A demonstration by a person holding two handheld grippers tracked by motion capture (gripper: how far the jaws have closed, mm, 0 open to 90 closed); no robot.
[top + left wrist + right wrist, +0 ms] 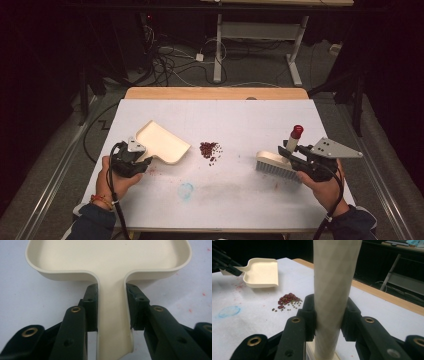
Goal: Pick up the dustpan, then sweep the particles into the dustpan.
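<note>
A cream dustpan (162, 142) lies at the table's left with its open lip toward the middle. My left gripper (141, 154) is shut on its handle; in the left gripper view both pads (91, 307) press the handle's sides below the dustpan's tray (107, 257). A small heap of dark red beans (209, 149) sits on the white table cover between the two tools, also seen as beans (288, 300) in the right gripper view. My right gripper (292, 154) is shut on the cream handle (333, 290) of a brush (274, 165), whose bristles rest on the table; the handle has a red tip (297, 131).
The white cover (240, 120) spans the table, with a wooden strip (215, 93) along the far edge. A faint blue smear (185, 190) and reddish specks mark the cover near the front. Beyond the table are cables and a desk frame (218, 50) on the floor.
</note>
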